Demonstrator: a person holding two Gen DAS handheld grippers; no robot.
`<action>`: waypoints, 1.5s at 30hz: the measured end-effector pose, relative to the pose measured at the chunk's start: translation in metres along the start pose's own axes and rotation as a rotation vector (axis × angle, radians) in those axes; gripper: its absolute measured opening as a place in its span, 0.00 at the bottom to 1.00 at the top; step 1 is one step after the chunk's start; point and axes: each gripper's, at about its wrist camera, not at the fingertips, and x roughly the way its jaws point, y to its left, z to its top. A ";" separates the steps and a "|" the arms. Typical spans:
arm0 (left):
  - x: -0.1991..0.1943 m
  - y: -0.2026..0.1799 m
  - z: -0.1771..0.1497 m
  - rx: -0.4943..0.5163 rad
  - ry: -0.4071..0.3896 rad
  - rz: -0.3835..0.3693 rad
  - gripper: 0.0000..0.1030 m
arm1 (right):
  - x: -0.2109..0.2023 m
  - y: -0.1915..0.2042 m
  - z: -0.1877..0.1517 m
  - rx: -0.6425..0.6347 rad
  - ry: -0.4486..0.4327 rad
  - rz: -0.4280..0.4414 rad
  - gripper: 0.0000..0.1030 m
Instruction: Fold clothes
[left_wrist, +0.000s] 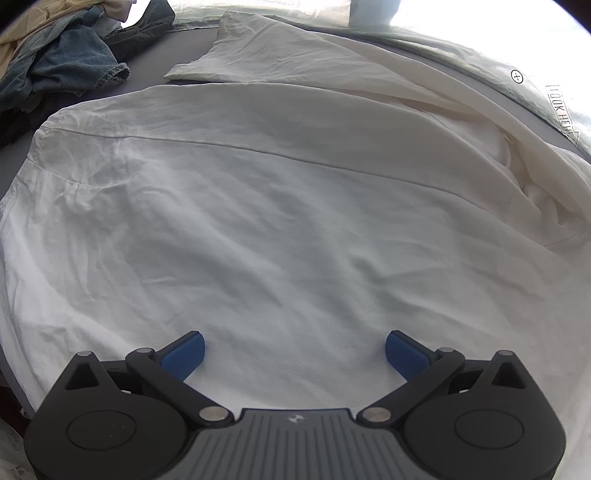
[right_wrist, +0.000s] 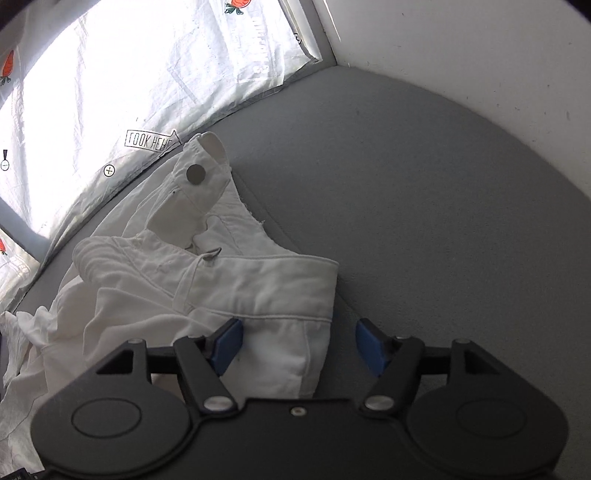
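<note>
The white trousers (left_wrist: 280, 229) are cut off by the left wrist view's lower and right edges, and their waistband end is hidden there. The pile of dark clothes (left_wrist: 62, 55) is cropped at the top-left corner. The printed lettering (right_wrist: 149, 140) is only partly legible.

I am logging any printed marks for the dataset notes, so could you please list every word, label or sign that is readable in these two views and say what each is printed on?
"LOOK HERE" in an arrow-shaped box: on the pale printed sheet behind the white trousers, at; it shows again, partly cut off, at.
Circled plus sign: same sheet.
Grey lettering higher up: too faint to read.
Trousers and both grippers: no readable text.
</note>
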 end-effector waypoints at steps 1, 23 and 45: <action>0.000 0.000 0.000 0.000 -0.002 0.000 1.00 | 0.000 -0.001 0.001 0.011 0.001 0.012 0.71; -0.021 0.068 -0.031 -0.010 0.027 0.009 1.00 | -0.130 -0.075 -0.059 0.221 -0.138 -0.298 0.08; -0.020 0.151 0.056 -0.158 -0.053 -0.081 1.00 | -0.117 0.022 -0.017 -0.099 -0.214 -0.425 0.98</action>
